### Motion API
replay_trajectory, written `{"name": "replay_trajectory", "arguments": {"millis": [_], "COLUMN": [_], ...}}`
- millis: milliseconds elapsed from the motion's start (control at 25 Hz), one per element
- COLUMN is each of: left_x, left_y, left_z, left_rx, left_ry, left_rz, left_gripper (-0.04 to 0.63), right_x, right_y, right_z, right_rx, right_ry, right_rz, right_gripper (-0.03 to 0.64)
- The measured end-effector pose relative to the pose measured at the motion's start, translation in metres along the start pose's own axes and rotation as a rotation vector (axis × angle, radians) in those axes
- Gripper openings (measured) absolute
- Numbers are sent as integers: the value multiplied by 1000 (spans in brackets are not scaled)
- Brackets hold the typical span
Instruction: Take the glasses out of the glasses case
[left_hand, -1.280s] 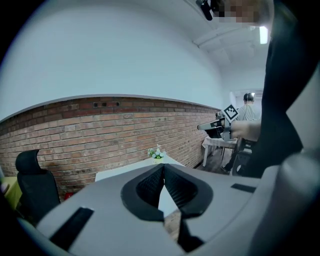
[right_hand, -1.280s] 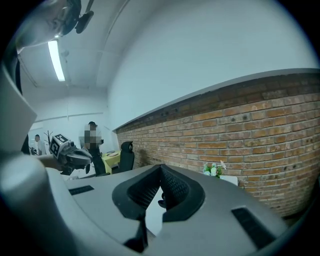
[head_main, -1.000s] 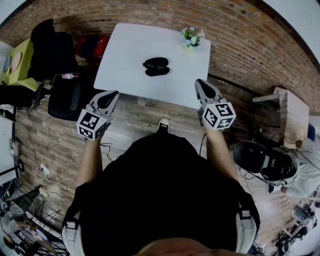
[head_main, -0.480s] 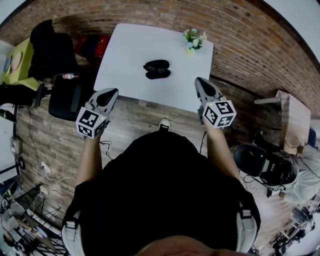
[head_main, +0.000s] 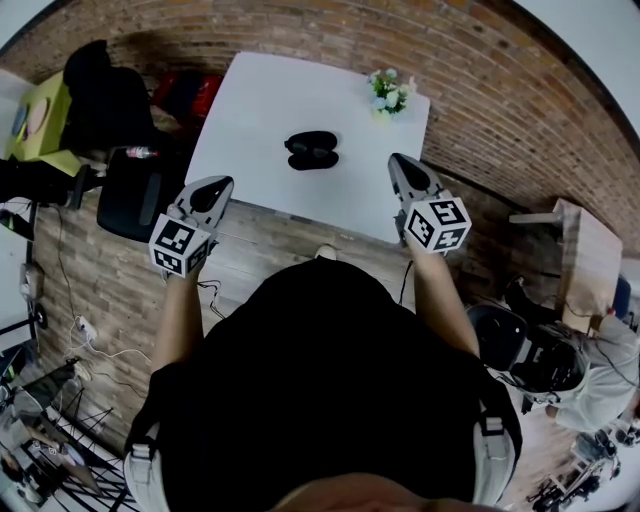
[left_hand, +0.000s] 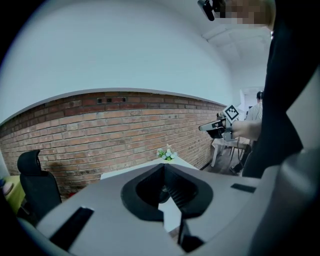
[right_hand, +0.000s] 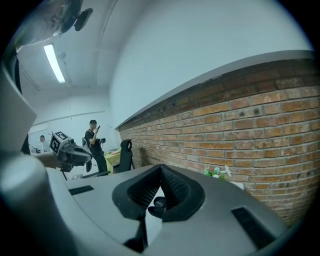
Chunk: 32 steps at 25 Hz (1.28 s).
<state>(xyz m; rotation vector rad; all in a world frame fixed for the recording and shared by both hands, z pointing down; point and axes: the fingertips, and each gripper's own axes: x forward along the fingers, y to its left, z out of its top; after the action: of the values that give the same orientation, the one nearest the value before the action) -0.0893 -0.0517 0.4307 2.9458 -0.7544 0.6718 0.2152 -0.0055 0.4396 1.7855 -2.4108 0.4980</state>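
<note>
Grippers, two, left gripper (head_main: 221, 184) and right gripper (head_main: 397, 161) both held short of the near edge of one white table (head_main: 250, 100), jaws together on nothing, one black glasses case (head_main: 311, 150) lying mid-table, one small flower pot (head_main: 388, 92) far right, case's contents too small to make out.

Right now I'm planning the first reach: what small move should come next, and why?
Probably bring both grippers forward over the table toward the glasses case. The left gripper and right gripper hang at the table's near edge, jaws together and empty, well back from the case, which lies untouched mid-table.
</note>
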Motion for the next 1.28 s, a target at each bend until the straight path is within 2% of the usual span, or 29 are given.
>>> {"name": "replay_trajectory", "arguments": {"millis": [560, 960, 1280], "left_x": [41, 29, 24], "left_y": [-11, -15, -21], "left_z": [11, 9, 8], "left_rx": [-16, -26, -25], "left_ry": [35, 34, 30], "left_rz": [13, 63, 71], "left_gripper": [10, 11, 9], "right_x": [14, 14, 11], "right_y": [-41, -41, -39], "right_z": [4, 7, 9], "right_rx": [5, -1, -5], "right_ry": [5, 2, 1], "right_rz": [50, 77, 84], "right_gripper": [15, 15, 15]}}
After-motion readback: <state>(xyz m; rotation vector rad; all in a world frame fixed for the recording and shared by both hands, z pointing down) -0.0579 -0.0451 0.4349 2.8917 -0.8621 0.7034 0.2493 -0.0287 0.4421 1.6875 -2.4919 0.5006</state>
